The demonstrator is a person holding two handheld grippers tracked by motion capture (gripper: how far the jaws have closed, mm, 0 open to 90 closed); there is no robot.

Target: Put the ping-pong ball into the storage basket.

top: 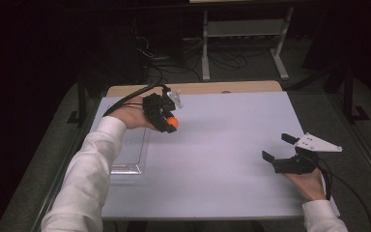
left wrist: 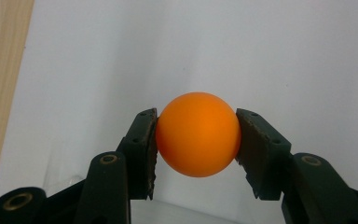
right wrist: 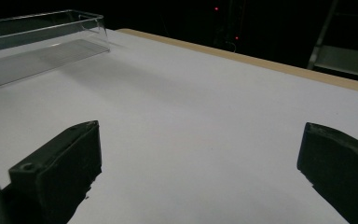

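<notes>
White paper covered the table (top: 222, 159), and the room behind it was dark. At the far left, a clear tray (top: 130, 152) lay flat on the paper, under the person's left sleeve (top: 94, 164). The left tongs (top: 166, 123) were just beside that tray, on its right, a bit above the paper. They held a small orange ball (left wrist: 198, 134). The two pads (left wrist: 145, 154) pressed on the ball from both sides, so it sat snug between them. The ball was round, so it had no long way and no short way. The tray's long side ran away from the person.

I think the ball was meant for the tray. The tray lay left of the left tongs and lower down, so only a short trip that way was called for.

Far to the right, the right tongs (top: 276, 147) rested near the paper with nothing in them. Their jaws stood wide apart. They were well away from the ball and the tray, so the left hand was much nearer.
</notes>
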